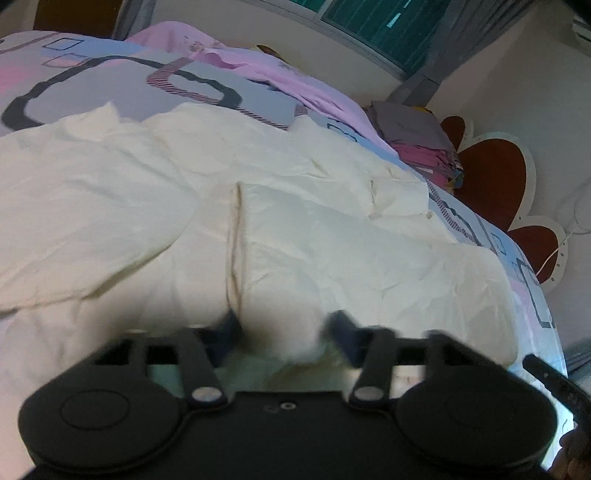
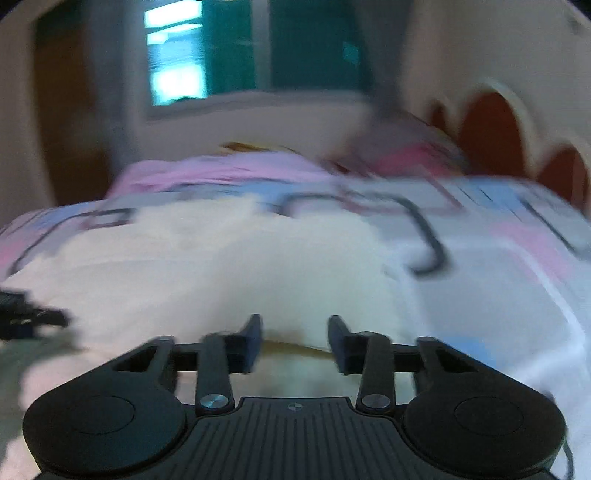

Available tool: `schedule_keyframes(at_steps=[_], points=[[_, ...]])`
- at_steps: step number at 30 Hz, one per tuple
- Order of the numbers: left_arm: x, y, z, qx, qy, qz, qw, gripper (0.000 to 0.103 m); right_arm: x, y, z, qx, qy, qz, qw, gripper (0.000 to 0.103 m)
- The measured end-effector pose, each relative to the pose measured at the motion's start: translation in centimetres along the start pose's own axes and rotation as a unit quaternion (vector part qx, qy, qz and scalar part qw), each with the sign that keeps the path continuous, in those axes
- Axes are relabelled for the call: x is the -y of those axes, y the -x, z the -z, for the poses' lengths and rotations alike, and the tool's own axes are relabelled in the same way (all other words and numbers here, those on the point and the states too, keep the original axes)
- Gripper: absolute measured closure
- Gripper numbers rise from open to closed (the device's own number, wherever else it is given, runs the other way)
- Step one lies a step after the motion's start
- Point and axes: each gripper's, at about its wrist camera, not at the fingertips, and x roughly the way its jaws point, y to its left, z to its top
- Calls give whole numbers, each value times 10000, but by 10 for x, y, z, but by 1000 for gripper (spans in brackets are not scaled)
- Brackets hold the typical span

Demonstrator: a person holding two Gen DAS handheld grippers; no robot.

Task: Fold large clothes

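Observation:
A large cream garment (image 1: 258, 206) lies spread and wrinkled over the bed, with a seam running down its middle. My left gripper (image 1: 286, 328) is low over its near edge, fingers apart, with a hump of the cream cloth between them; the picture is blurred there. In the right wrist view the same cream garment (image 2: 221, 266) fills the middle. My right gripper (image 2: 295, 339) hovers over its near right part, jaws apart, with a hem line showing in the gap and nothing pinched. A black shape at the left edge (image 2: 22, 314) looks like the other gripper.
The bed has a patterned pink, blue and grey sheet (image 1: 110, 74). A pink blanket (image 1: 258, 70) is bunched at the far side. A stack of folded clothes (image 1: 421, 144) sits by the red heart-shaped headboard (image 1: 495, 177). A window (image 1: 384, 26) is behind.

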Motion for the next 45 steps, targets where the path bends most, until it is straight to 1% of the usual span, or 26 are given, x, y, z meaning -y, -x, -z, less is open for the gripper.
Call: schedule_keyframes(at_steps=[1, 2, 5, 8, 9, 10, 12, 14, 16, 17, 18, 19, 20, 22, 23, 24, 25, 26, 28, 31, 34, 37, 40, 43, 44, 45], points=[[2, -1, -2, 67, -50, -20, 10000, 77, 13, -5, -2, -69, -237, 60, 9997, 74], [4, 0, -3, 140, -89, -18, 9999, 90, 21, -8, -4, -120, -392, 106, 9991, 75], [10, 19, -7, 638, -189, -36, 9978, 93, 36, -11, -10, -125, -546, 130, 9983, 76], [7, 44, -8, 1035, -277, -204, 9940, 93, 36, -12, -11, -126, -516, 59, 9986, 76], [4, 47, -7, 1046, -293, -260, 9937, 93, 37, -11, -8, -159, -499, 30, 9986, 76], [1, 45, -6, 965, -314, -336, 9943, 93, 36, -14, -6, -218, -452, 28, 9987, 76], [-4, 32, -1, 658, -313, -497, 9961, 93, 36, -27, -1, -381, -383, 78, 9985, 76], [-10, 20, 6, 484, -277, -581, 9968, 93, 38, -38, 4, -587, -372, 180, 9974, 76], [-14, 16, 9, 361, -214, -603, 9973, 89, 41, -35, 2, -576, -377, 172, 9975, 76], [-15, 20, 9, 383, -204, -700, 9966, 77, 42, -30, -1, -481, -373, 170, 9980, 76], [-15, 27, 9, 532, -207, -876, 9945, 68, 44, -24, -6, -349, -393, 146, 9985, 76], [-15, 34, 9, 728, -252, -1009, 9919, 63, 46, -18, -11, -205, -424, 105, 9988, 76], [-13, 42, 7, 956, -359, -1116, 9885, 61, 47, -15, -18, -93, -418, 75, 9991, 76], [-4, 50, 0, 1214, -610, -1129, 9843, 61, 45, -18, -33, 62, -321, 36, 9995, 76], [3, 48, -5, 1253, -756, -1061, 9835, 61, 43, -23, -42, 93, -291, 3, 9995, 76], [12, 42, -11, 1214, -935, -995, 9832, 61, 40, -31, -51, 122, -259, -44, 9996, 80], [20, 33, -18, 1115, -1107, -938, 9831, 61, 35, -40, -61, 148, -179, -140, 9996, 95], [26, 25, -23, 1039, -1227, -868, 9832, 61, 30, -49, -69, 163, -85, -198, 9996, 99], [34, 5, -34, 878, -1415, -736, 9833, 61, 20, -71, -81, 132, 69, -257, 9996, 99], [40, -21, -39, 694, -1483, -737, 9837, 61, 14, -104, -91, -23, 230, -177, 9996, 99], [37, -32, -37, 653, -1457, -822, 9837, 61, 25, -138, -87, -384, 215, 8, 9990, 99], [29, -44, -37, 621, -1506, -912, 9824, 60, 36, -160, -75, -685, 327, 134, 9970, 99], [26, -49, -33, 578, -1666, -994, 9793, 60, 43, -167, -69, -702, 423, 236, 9964, 99], [29, -49, -34, 563, -1746, -1065, 9772, 60, 46, -163, -74, -769, 364, 290, 9960, 99], [32, -43, -34, 559, -1758, -1132, 9763, 62, 45, -155, -78, -683, 338, 317, 9966, 98], [37, -36, -33, 631, -1787, -1149, 9751, 62, 44, -140, -80, -503, 259, 214, 9982, 98]])
